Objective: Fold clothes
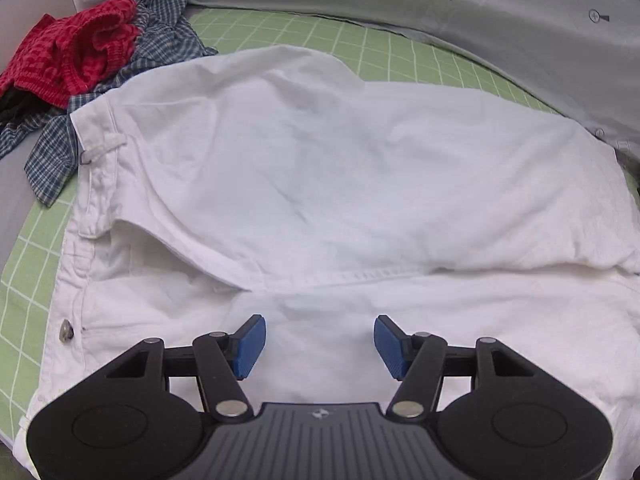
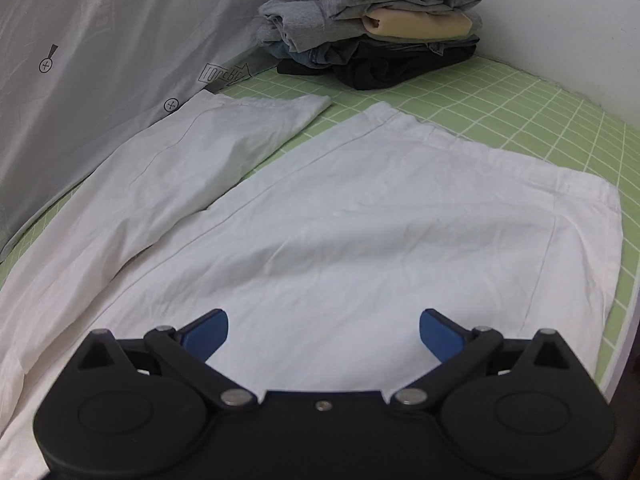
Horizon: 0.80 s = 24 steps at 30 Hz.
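White trousers (image 1: 340,184) are lying spread on a green grid-patterned mat (image 1: 32,248), and both grippers are hovering just above the cloth. The left gripper (image 1: 320,346) is standing with its blue pads wide apart, holding nothing, over the waist end: the waistband with its belt loop and metal button (image 1: 65,330) is running along the left of that view, and the upper part looks doubled over on itself, a stitched hem edge crossing just ahead of the pads. The right gripper (image 2: 324,334) is likewise spread and empty, sitting over the near leg. From it the two legs are stretching away, long axis pointing forward and slightly right, the near leg broad and flat, the far leg (image 2: 200,148) angling off toward a grey printed sheet (image 2: 100,60) at the back. So the left is nearer the waist, the right nearer the leg cuffs.

The fabric is reading as a stiff woven cotton, lightly creased, with straight seams, likely to hold a fold well. A folded stack of clothes (image 2: 372,24) in grey, tan and dark cloth is sitting beyond the cuffs; a loose heap with a red knit (image 1: 76,52) and a blue checked shirt (image 1: 164,36) is lying beyond the waistband. Judging by this, the trousers are partway folded.
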Motion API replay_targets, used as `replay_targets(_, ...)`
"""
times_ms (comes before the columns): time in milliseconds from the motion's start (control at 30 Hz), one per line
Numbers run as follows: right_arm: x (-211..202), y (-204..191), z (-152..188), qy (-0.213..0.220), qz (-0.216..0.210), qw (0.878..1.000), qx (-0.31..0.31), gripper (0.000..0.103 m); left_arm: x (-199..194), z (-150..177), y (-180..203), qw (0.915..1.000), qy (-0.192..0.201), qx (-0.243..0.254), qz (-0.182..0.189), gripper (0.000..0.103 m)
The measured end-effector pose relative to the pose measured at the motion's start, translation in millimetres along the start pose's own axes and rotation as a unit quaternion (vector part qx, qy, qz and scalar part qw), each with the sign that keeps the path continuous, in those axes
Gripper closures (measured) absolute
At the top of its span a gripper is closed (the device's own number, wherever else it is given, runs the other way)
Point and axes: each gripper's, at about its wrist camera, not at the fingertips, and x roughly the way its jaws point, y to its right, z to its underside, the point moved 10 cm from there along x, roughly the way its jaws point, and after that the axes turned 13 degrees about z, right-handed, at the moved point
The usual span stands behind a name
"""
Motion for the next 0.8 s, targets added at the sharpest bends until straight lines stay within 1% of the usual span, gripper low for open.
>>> replay_targets(100,-3,23,17,-0.023,-0.004,1.0,0.008,0.0,7,44,30,0.9981,-0.037,0.048,-0.004,0.042)
replay_targets(133,-4,28,20,-0.028,-0.005,1.0,0.008,0.0,8,53,37,0.9974,-0.044,0.057,-0.006,0.042)
replay_targets(200,-5,43,22,-0.04,-0.006,0.999,0.003,0.0,10,73,51,0.9966,-0.058,0.058,-0.001,0.042)
replay_targets(300,-5,65,21,-0.052,0.003,0.999,-0.012,0.004,10,99,71,0.9965,-0.066,0.052,-0.001,0.041)
replay_targets(367,-5,81,18,-0.052,0.01,0.998,-0.021,0.009,9,107,77,0.9964,-0.062,0.056,-0.013,0.04)
replay_targets(400,-4,87,17,-0.052,0.009,0.998,-0.023,0.01,8,111,81,0.9963,-0.061,0.059,-0.019,0.038)
replay_targets(467,-1,99,15,-0.054,0.007,0.998,-0.024,0.019,7,119,87,0.9959,-0.057,0.063,-0.031,0.038)
replay_targets(500,0,105,14,-0.055,0.005,0.998,-0.024,0.021,6,122,91,0.9956,-0.056,0.065,-0.037,0.038)
replay_targets(533,1,109,12,-0.053,-0.001,0.998,-0.023,0.027,6,126,94,0.9954,-0.054,0.067,-0.042,0.038)
replay_targets(567,1,113,11,-0.05,-0.006,0.998,-0.022,0.03,5,128,95,0.9958,-0.054,0.061,-0.042,0.038)
replay_targets(667,1,125,6,-0.042,-0.023,0.999,-0.018,0.033,6,134,99,0.9963,-0.054,0.049,-0.046,0.037)
replay_targets(800,1,141,2,-0.047,-0.067,0.996,0.026,0.035,10,138,104,0.9963,-0.053,0.037,-0.057,0.037)
